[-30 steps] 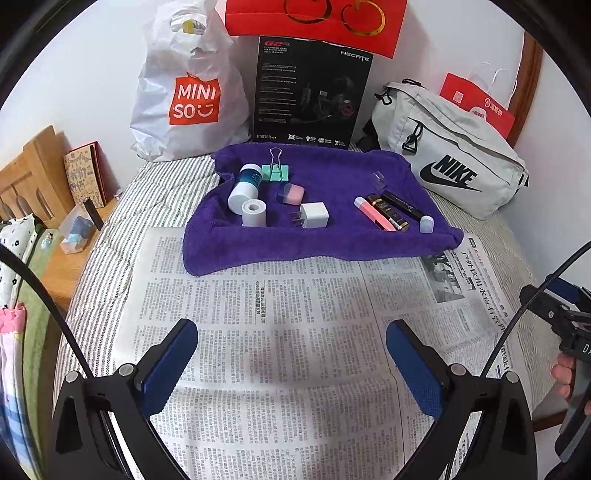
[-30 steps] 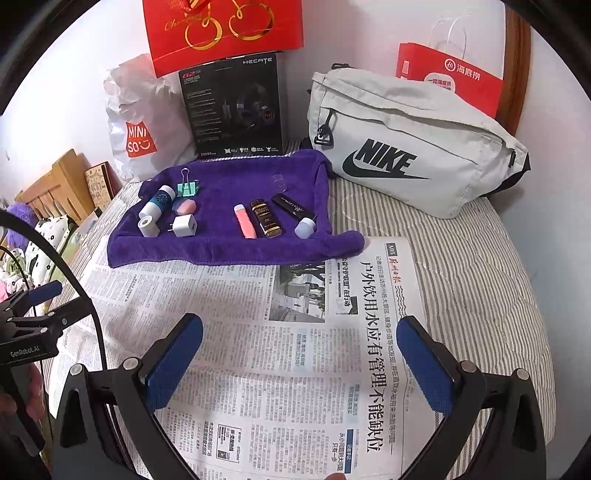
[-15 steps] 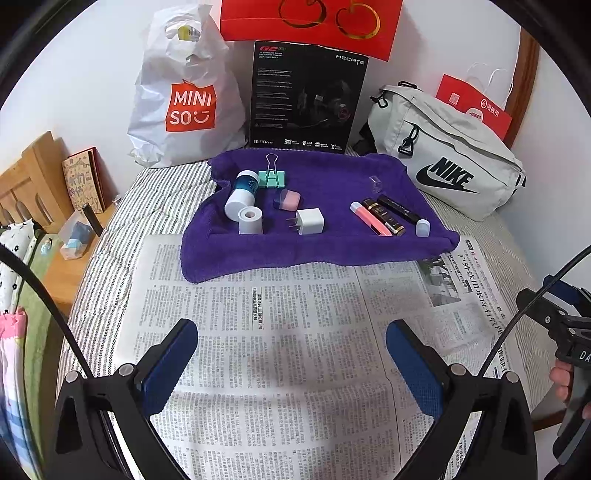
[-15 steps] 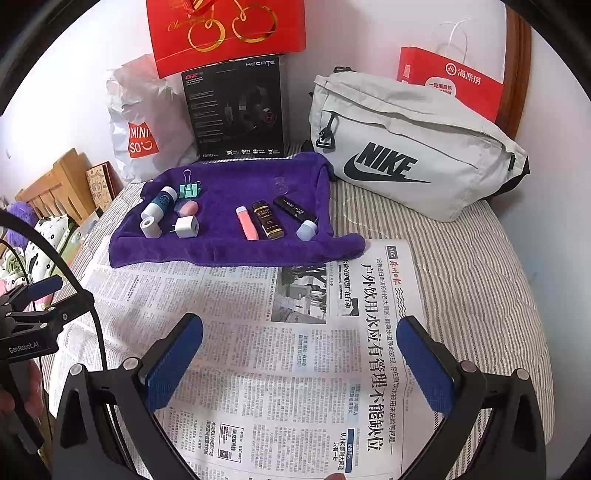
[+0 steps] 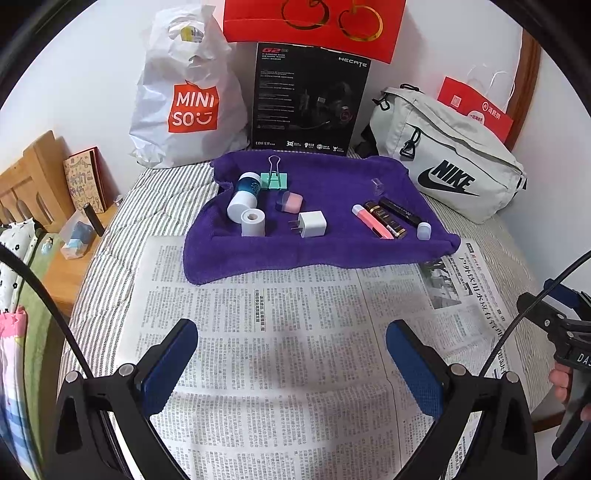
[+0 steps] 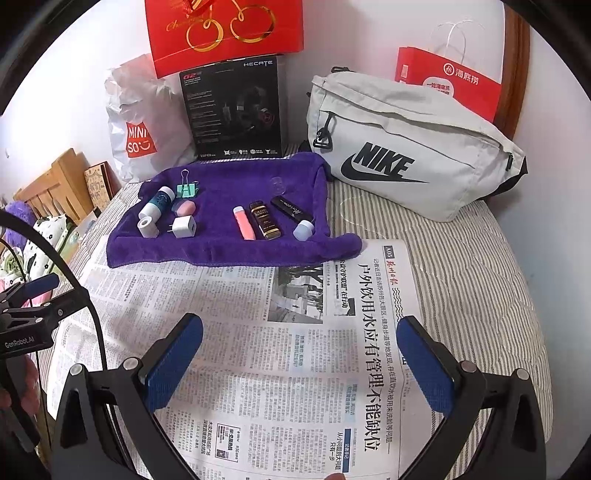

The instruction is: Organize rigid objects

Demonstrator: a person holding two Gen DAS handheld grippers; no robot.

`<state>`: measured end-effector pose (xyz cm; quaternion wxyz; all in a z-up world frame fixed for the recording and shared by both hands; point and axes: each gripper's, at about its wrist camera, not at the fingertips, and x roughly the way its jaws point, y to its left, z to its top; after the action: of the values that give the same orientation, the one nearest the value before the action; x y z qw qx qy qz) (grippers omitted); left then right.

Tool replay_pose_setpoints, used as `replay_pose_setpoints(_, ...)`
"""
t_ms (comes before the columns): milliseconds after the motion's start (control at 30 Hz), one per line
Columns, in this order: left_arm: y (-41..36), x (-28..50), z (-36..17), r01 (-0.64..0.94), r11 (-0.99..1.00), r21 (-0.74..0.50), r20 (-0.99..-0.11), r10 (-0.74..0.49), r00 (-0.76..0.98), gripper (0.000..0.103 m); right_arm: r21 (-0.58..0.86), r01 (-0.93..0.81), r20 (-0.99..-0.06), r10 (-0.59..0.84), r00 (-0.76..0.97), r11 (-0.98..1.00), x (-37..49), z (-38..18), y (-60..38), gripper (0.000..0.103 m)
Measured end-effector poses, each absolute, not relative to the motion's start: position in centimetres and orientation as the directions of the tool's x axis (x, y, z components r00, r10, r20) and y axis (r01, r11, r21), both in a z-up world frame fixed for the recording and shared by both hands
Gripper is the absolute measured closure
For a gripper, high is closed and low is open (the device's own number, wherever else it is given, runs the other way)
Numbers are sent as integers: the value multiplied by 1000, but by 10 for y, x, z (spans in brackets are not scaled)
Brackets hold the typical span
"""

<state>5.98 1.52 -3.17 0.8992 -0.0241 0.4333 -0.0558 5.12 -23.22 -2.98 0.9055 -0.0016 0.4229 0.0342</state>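
Note:
A purple towel (image 5: 332, 251) (image 6: 221, 251) lies across the far half of the bed and carries several small items. On its left are a teal-and-white bottle (image 5: 243, 194), a white tape roll (image 5: 253, 222), a green binder clip (image 5: 274, 179), a pink eraser (image 5: 290, 202) and a white charger plug (image 5: 312, 229). On its right lie a pink tube (image 6: 243, 222), a brown-gold tube (image 6: 265, 220), a black pen with a pale cap (image 6: 293, 216) and a small clear cap (image 6: 277, 184). My left gripper (image 5: 291, 354) and right gripper (image 6: 299, 354) both hang open over the newspaper (image 5: 280, 332), well short of the towel.
Behind the towel stand a white Miniso bag (image 5: 184, 96), a black headset box (image 5: 308, 99), a red gift bag (image 6: 225, 29) and a grey Nike pouch (image 6: 406, 147). A wooden nightstand (image 5: 70, 258) sits left of the bed. Striped sheet (image 6: 480, 280) shows to the right.
Both grippers have drawn back slightly from the towel, which looks a bit farther and higher in both views. Fingers stay equally wide. No item on the towel has moved.

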Motion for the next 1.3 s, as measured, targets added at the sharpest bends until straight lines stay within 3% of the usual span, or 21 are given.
replay_pose_setpoints(1300,15,61,-24,84,993,-83,-774,-117,622,0,34,-65,-761,68,645,997,50,-25,-236,0)
